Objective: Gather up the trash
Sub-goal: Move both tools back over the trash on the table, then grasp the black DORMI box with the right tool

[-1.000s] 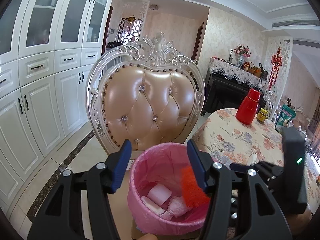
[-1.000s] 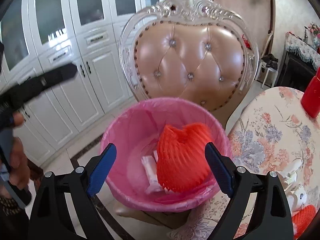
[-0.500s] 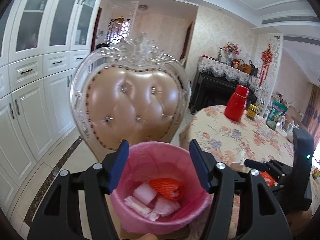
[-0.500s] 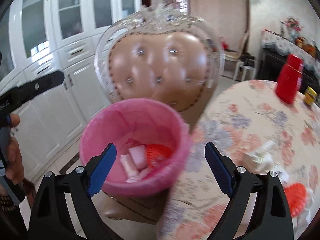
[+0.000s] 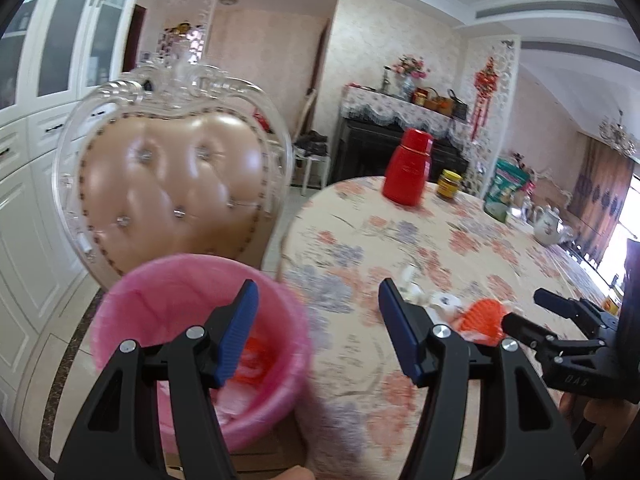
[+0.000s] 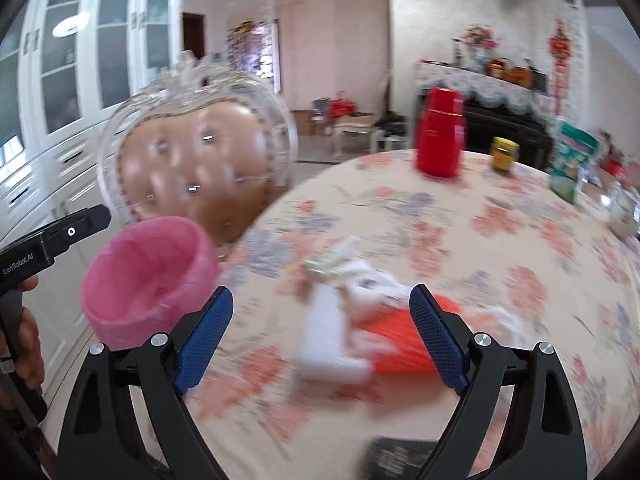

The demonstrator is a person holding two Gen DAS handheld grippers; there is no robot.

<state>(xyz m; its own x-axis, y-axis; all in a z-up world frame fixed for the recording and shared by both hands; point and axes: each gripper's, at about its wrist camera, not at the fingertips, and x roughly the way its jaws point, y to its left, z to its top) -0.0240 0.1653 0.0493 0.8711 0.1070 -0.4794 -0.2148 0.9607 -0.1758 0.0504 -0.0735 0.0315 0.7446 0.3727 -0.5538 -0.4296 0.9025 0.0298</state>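
A pink-lined trash bin (image 5: pixel 192 332) stands on the chair seat beside the table; orange net and white scraps lie inside it. It also shows in the right wrist view (image 6: pixel 148 276). My left gripper (image 5: pixel 318 332) is open and empty, over the bin's right rim and the table edge. My right gripper (image 6: pixel 322 332) is open and empty above a pile of trash on the table: a white foam piece (image 6: pixel 328 344), an orange foam net (image 6: pixel 400 344) and crumpled white paper (image 6: pixel 372 284). The orange net also shows in the left wrist view (image 5: pixel 482 316).
The floral-cloth table (image 6: pixel 460 240) carries a red thermos (image 6: pixel 440 132), a yellow-lidded jar (image 6: pixel 505 154), a green bag (image 6: pixel 572 160) and a teapot (image 5: pixel 550 222). A dark flat object (image 6: pixel 400 458) lies near the front edge. A padded chair back (image 5: pixel 172 192) stands behind the bin.
The orange net dropped from the right gripper into the bin. Both grippers then swung right, from the bin toward the table; the right one is now over the trash pile.
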